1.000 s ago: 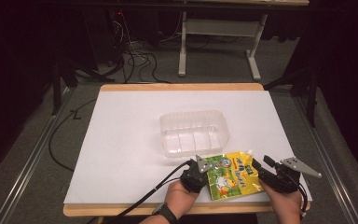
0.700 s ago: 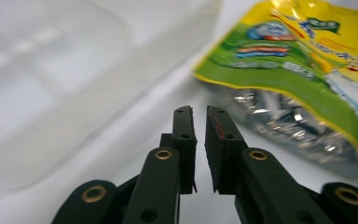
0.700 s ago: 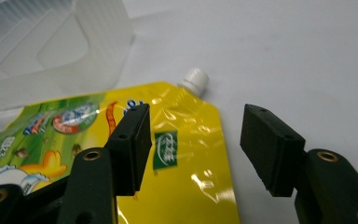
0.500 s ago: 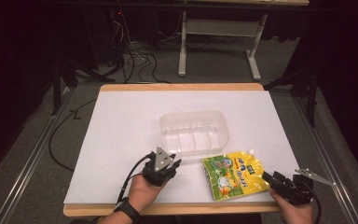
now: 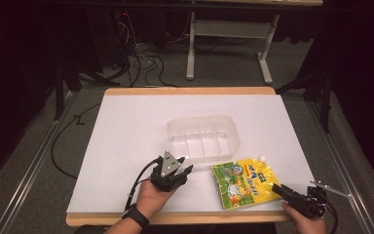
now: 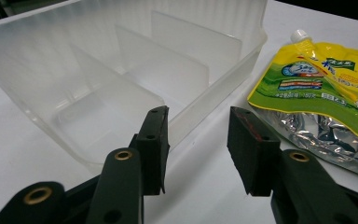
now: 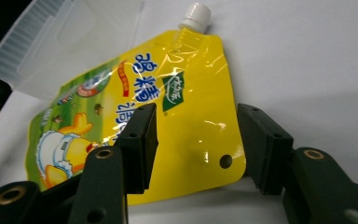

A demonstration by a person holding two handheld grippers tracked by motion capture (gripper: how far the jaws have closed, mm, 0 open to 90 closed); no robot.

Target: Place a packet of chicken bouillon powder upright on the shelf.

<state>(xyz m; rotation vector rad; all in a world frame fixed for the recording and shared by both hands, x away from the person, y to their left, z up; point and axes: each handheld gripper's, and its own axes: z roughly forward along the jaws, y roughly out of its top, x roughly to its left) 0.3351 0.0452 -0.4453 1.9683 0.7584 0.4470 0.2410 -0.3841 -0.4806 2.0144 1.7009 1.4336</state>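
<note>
Risk: right gripper (image 7: 193, 144), closing but unclamped, may crumple pouch (image 7: 177, 116) near bench (image 5: 126, 126) front edge; left gripper (image 6: 198, 149) parted, empty.

In the left gripper view, the picture's edge cuts off the right side of the yellow pouch (image 6: 326, 88) and the far left end of the clear box (image 6: 121, 70). In the right gripper view, the black jaws hide the pouch's near corner, and the box (image 7: 51, 42) runs off the top. The small words on the pouch (image 5: 246, 181) are too tiny to read from the high view.
</note>
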